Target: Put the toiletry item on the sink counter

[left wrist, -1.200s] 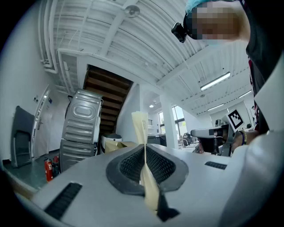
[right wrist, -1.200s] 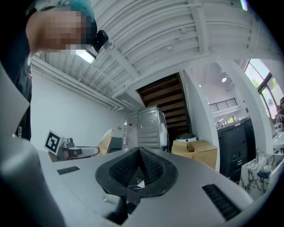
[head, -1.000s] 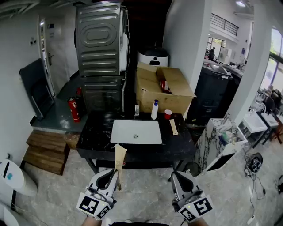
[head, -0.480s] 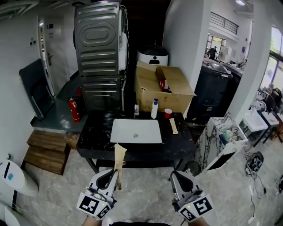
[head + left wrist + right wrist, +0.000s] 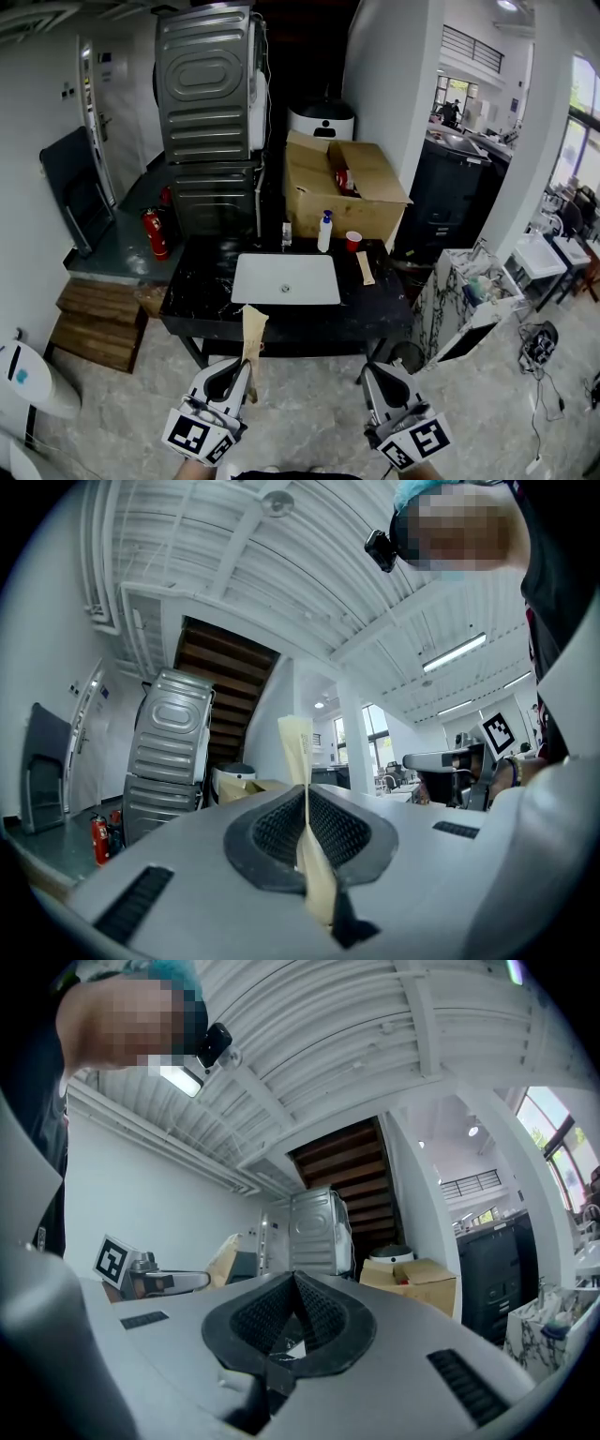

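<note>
A flat cream sachet [image 5: 253, 336] stands upright, and my left gripper [image 5: 242, 373] is shut on its lower part, low in the head view. In the left gripper view the sachet [image 5: 300, 757] rises from between the pressed pads of the left gripper [image 5: 307, 829]. My right gripper [image 5: 368, 375] is beside it, shut with nothing in it; in its own view the right gripper [image 5: 293, 1284] has its pads meeting. The black sink counter [image 5: 192, 291] with a white basin [image 5: 285, 278] is ahead of and beyond both grippers.
On the counter stand a pump bottle [image 5: 324, 232], a red cup [image 5: 352, 241], a small bottle [image 5: 286, 235] and a tan packet [image 5: 365, 268]. Behind are an open cardboard box [image 5: 342, 187] and stacked grey machines [image 5: 208, 112]. A marbled cabinet [image 5: 469, 300] is at the right, wooden steps [image 5: 98, 323] at the left.
The counter sits a touch further left and up in the head view. Both grippers and the sachet keep their places.
</note>
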### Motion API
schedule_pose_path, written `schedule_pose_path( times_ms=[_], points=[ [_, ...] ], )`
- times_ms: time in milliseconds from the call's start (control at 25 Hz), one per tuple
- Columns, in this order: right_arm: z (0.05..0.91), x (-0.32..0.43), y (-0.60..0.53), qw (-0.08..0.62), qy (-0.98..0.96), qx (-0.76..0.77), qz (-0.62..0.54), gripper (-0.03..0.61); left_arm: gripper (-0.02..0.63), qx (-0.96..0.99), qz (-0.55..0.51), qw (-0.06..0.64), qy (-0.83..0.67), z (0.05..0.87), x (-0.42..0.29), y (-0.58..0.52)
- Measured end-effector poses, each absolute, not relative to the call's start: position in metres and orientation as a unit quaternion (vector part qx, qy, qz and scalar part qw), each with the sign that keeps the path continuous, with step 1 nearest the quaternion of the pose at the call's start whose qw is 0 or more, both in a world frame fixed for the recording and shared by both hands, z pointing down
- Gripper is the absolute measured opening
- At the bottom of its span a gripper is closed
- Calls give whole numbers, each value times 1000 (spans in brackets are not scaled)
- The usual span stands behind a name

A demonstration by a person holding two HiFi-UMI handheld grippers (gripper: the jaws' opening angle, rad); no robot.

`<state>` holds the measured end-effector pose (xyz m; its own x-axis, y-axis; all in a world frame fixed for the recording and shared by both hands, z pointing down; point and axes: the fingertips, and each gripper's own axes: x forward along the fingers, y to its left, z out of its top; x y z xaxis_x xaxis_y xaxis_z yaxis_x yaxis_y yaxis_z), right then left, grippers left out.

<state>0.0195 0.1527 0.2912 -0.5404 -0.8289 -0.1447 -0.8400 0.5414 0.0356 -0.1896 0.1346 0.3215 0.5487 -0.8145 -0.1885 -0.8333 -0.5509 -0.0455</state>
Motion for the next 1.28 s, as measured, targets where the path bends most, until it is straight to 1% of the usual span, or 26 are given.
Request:
schedule_pose_path(
  times_ms=[200, 840, 920, 1120, 1280],
  points=[
    [289, 26, 151, 70, 872, -483, 42, 38, 21, -878, 72, 65, 469, 321, -190, 133],
    [291, 26, 156, 60, 871, -487, 37, 38, 21, -880, 70, 57, 466, 321, -190, 133],
    [293, 36, 154, 62, 870, -488, 36, 38, 21, -881, 69, 57, 465, 322, -180, 130],
    [302, 108, 157, 72, 872, -483, 27, 38, 21, -877, 59, 68, 471, 321, -111, 139],
    [309, 121, 157, 71, 870, -487, 23, 38, 21, -879, 53, 67, 469, 325, -97, 139]
  ],
)
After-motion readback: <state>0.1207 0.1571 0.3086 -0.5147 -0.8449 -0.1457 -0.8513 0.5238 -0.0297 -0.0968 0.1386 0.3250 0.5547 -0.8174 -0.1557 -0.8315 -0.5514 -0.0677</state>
